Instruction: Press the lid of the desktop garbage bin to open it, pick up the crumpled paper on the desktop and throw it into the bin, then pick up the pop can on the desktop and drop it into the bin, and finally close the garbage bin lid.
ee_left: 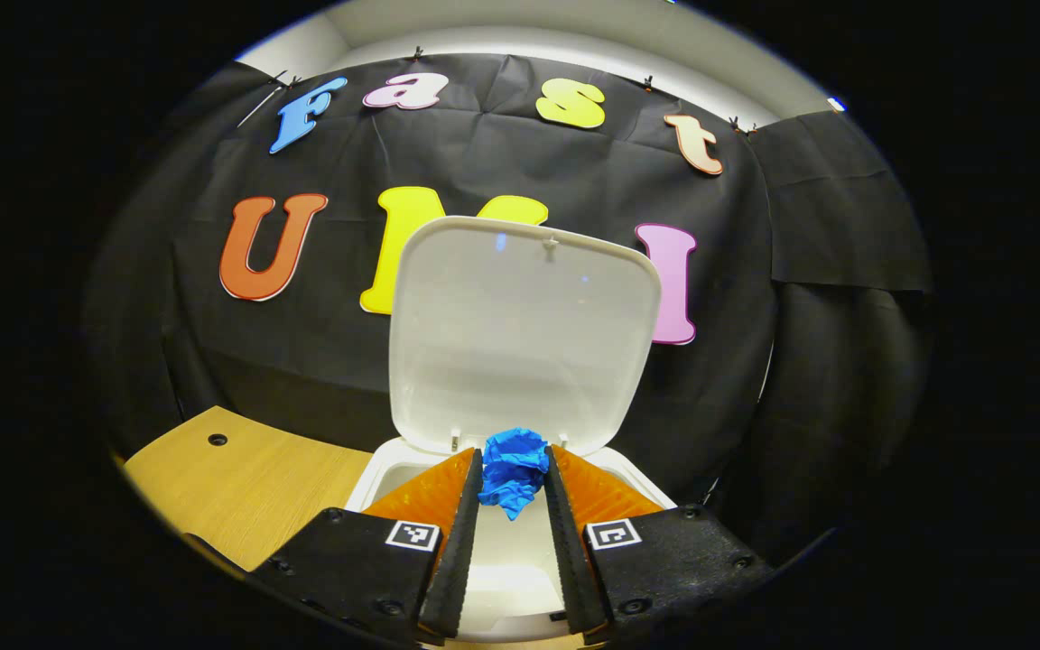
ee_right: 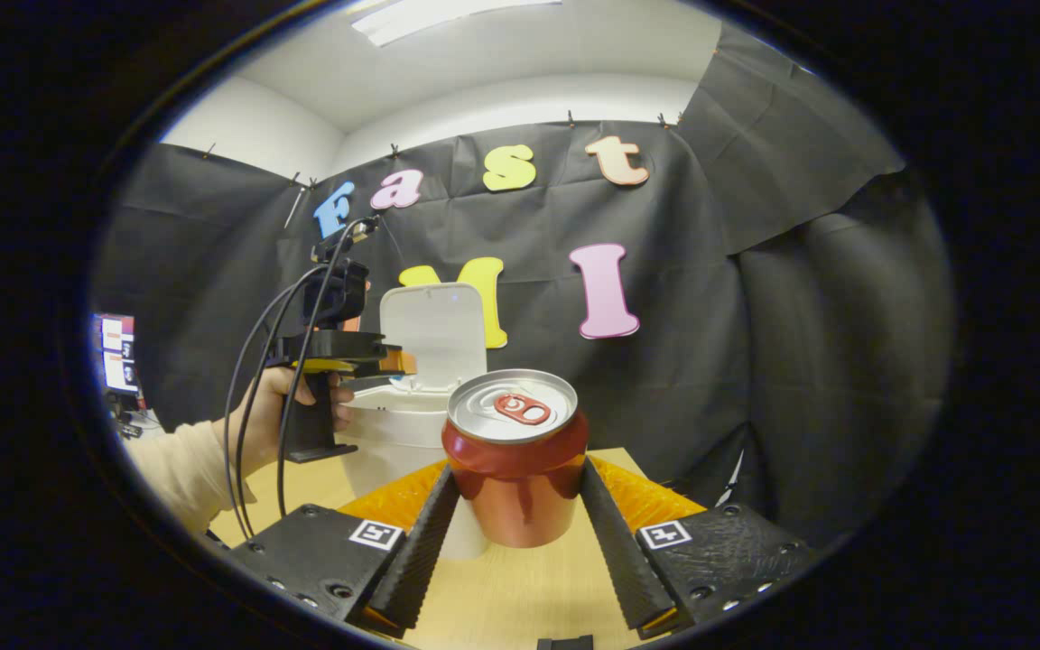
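While your left gripper (ee_left: 513,469) clamped the crumpled paper (ee_left: 514,468) above the open bin (ee_left: 376,474), you wanted it centred before parting the fingers.

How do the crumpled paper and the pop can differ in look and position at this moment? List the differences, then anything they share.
1. The crumpled paper is blue and wrinkled; the pop can is red, smooth and shiny with a silver top.
2. The paper is held above the open garbage bin; the can stands upright, apparently on the desktop.
Shared: each sits between one pair of tongs, the left tongs and the right tongs.
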A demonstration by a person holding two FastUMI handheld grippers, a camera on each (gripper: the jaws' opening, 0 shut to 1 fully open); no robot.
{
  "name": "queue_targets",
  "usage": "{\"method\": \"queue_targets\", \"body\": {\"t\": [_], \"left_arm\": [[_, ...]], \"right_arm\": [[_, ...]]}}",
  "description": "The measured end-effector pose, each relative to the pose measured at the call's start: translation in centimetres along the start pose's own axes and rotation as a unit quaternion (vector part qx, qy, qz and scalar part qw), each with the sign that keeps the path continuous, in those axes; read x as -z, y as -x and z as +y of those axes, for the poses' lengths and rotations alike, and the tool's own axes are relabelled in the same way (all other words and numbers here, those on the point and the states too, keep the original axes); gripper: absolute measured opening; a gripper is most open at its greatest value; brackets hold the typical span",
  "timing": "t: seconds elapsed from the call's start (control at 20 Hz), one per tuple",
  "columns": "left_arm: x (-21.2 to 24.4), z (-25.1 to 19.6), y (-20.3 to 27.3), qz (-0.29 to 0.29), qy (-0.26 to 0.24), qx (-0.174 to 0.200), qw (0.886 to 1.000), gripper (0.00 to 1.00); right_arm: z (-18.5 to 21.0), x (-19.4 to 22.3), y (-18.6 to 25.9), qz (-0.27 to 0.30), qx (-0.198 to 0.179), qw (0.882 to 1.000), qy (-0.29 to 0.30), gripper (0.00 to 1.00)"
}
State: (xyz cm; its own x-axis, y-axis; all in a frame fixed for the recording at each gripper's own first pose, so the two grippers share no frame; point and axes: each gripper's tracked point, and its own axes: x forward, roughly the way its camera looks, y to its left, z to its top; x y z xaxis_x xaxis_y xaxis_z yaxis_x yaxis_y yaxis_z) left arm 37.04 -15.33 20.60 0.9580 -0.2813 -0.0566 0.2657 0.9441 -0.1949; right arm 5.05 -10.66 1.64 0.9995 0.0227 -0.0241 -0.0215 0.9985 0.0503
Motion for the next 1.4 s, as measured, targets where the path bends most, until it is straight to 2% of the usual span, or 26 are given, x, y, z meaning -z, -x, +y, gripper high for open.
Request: {"method": "queue_targets", "body": {"t": [0.25,0.35,0.5,0.6,0.65,0.7,0.95,1.2,1.4], "left_arm": [[1.1,-1.5,-0.4,0.004,-0.042,0.011,0.999,0.45],[1.0,-0.4,-0.1,-0.003,-0.056,-0.018,0.998,0.45],[1.0,-0.5,0.4,-0.007,-0.042,-0.020,0.999,0.51],[0.6,-0.2,1.5,-0.014,-0.046,-0.029,0.998,0.79],[0.2,0.2,2.1,-0.022,-0.054,-0.035,0.998,0.97],[0.0,0.6,2.9,-0.029,-0.058,-0.040,0.997,0.93],[1.8,3.8,7.5,-0.015,-0.034,-0.068,0.997,0.95],[1.8,8.3,13.4,-0.064,-0.055,-0.106,0.991,0.95],[3.0,10.4,17.1,-0.080,-0.067,-0.111,0.988,0.95]], "right_arm": [[-1.2,0.5,-0.5,0.009,0.010,1.000,0.000,0.80],[-1.6,0.3,-0.5,0.007,0.016,1.000,-0.001,0.80],[-1.9,0.1,-0.6,0.004,0.023,1.000,0.000,0.80],[-1.8,0.3,-0.6,0.005,0.023,1.000,0.003,0.80],[-1.8,0.2,-0.6,0.005,0.023,1.000,0.002,0.80],[-1.9,0.3,-0.7,0.005,0.025,1.000,-0.001,0.80],[-1.0,0.8,-1.0,0.011,0.027,1.000,0.011,0.80],[0.8,0.8,-1.4,0.004,0.025,0.999,0.025,0.80],[2.7,2.0,-1.6,0.020,0.022,0.999,0.027,0.80]]}}
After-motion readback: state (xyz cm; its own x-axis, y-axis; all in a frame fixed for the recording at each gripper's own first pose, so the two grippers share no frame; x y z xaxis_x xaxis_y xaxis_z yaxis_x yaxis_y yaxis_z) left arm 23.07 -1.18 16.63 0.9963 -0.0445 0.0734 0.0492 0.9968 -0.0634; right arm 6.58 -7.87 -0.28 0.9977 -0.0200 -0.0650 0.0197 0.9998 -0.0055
